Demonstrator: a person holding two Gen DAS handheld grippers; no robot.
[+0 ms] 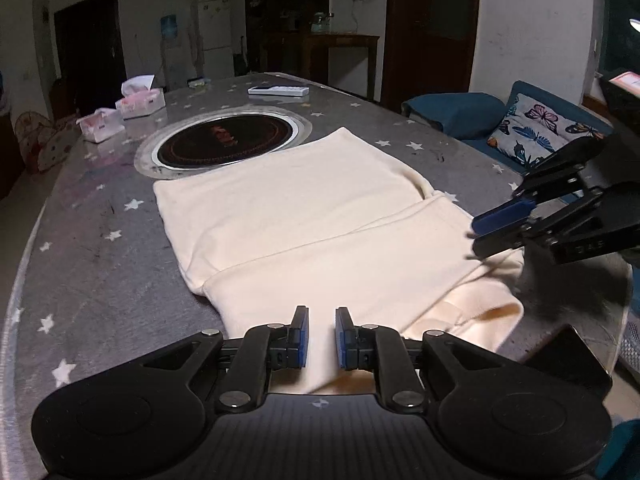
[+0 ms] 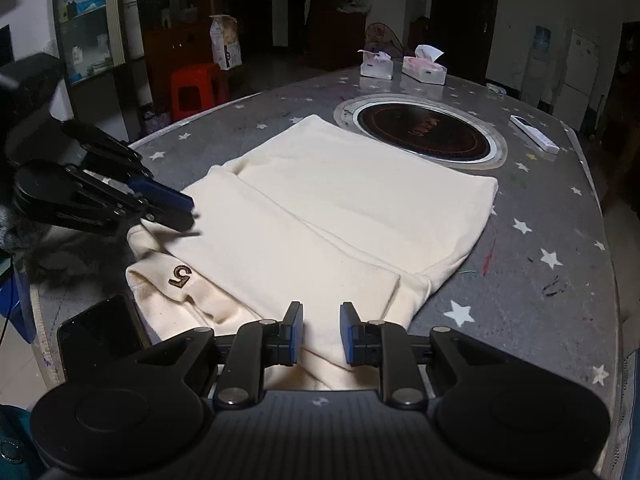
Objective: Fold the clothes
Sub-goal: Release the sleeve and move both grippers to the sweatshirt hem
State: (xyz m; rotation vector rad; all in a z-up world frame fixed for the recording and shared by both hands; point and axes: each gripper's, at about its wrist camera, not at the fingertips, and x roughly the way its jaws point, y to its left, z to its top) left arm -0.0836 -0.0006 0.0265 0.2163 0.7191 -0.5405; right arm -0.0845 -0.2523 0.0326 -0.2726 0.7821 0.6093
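A cream garment lies folded lengthwise on the grey star-patterned table; it also shows in the right wrist view, with a brown "5" mark near its left corner. My left gripper is open, its jaws a little apart just above the garment's near edge. My right gripper is open the same way over the opposite near edge. Each gripper shows in the other's view, the right and the left, over the garment's end corners, not gripping cloth.
A round black cooktop is set in the table beyond the garment. Two tissue boxes and a white remote lie farther back. A dark phone lies at the table's near edge. A blue sofa stands at the right.
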